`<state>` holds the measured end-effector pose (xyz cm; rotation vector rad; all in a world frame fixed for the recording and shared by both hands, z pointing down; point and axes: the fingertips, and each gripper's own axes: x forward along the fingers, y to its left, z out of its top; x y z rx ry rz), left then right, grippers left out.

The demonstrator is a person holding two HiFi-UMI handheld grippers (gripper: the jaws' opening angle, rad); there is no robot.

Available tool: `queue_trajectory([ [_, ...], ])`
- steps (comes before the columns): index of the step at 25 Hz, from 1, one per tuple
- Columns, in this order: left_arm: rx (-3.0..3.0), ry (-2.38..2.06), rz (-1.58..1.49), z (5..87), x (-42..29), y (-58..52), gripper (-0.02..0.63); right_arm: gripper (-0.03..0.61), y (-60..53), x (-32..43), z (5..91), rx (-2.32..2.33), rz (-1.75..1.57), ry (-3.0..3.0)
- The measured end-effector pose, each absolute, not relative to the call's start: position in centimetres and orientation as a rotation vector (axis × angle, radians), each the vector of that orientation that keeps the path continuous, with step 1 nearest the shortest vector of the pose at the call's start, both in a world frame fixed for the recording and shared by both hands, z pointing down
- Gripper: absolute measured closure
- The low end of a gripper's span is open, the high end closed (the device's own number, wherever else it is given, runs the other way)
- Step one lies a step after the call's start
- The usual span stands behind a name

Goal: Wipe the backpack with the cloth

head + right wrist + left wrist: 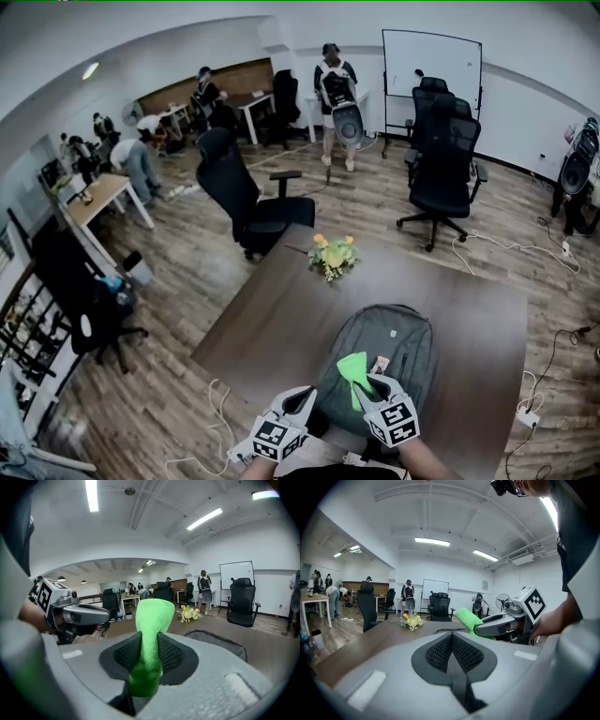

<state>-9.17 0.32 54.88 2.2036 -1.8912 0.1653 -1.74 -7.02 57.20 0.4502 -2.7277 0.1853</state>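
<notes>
1. The grey backpack [386, 349] lies flat on the dark wooden counter [281, 314], at the near edge just in front of the person, with its top end pointing away towards a small bunch of yellow flowers [333, 255].
2. The right tongs [368, 382] are clamped on the green cloth [150, 634]. In the right gripper view the cloth is pinched between the two black pads and stands up past the tips in a rounded fold.
3. In the head view the cloth [354, 369] shows over the near middle of the backpack, a little ahead of the right tongs' marker cube. Whether it touches the fabric cannot be told.
4. In the right gripper view the backpack [216, 642] appears as a dark flat shape ahead and to the right of the clamped cloth, lower than the tips.
5. The left tongs [304, 397] are closed together with nothing between them; the left gripper view shows the two pads meeting along a single seam.
6. The left tongs sit at the backpack's near left corner, just beside the right tongs and level with them. Contact with the bag cannot be made out.
7. From the left gripper view the cloth [467, 618] shows to the right, sticking out beyond the right tongs.
8. Office chairs and other people stand well apart from the counter in the room behind.
</notes>
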Motion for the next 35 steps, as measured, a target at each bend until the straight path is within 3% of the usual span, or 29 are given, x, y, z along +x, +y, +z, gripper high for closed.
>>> queue_trajectory([
  [35,2.229,-1.789,0.193,57.7,-15.4,-6.8,0.594,0.479,-25.3,-7.8,66.1,0.963,0.329,-2.381],
])
